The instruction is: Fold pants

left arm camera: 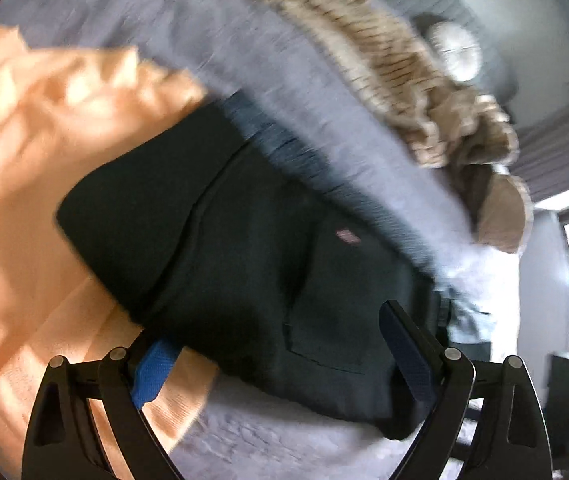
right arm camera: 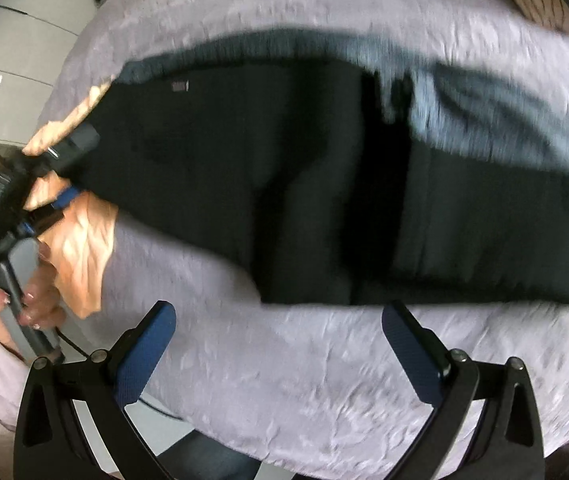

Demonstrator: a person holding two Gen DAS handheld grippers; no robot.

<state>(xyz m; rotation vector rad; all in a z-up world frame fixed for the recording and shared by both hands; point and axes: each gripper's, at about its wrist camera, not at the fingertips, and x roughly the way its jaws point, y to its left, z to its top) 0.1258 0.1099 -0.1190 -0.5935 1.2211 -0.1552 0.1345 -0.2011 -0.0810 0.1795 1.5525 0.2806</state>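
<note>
Black pants (left arm camera: pixel 244 248) lie flat across a lavender bedspread (left arm camera: pixel 276 444), with a small pink label near the waist. My left gripper (left arm camera: pixel 272 332) is open wide over the pants' near end. Its left blue pad (left arm camera: pixel 152 372) sits at the pants' edge above an orange cloth, and the right finger hovers over the black fabric. In the right wrist view the pants (right arm camera: pixel 284 168) stretch from left to right. My right gripper (right arm camera: pixel 278 320) is open and empty above the bedspread (right arm camera: pixel 284 380), just short of the pants' near edge. The left gripper (right arm camera: pixel 78 166) straddles the pants' left end.
An orange cloth (left arm camera: pixel 36 168) covers the bed beside the pants and shows again (right arm camera: pixel 80 248) by a hand (right arm camera: pixel 40 296) holding the left gripper. Blue denim (right arm camera: pixel 504 112) lies along the pants' far side. A beige striped fabric (left arm camera: pixel 396 80) sits farther back. Both views are blurred.
</note>
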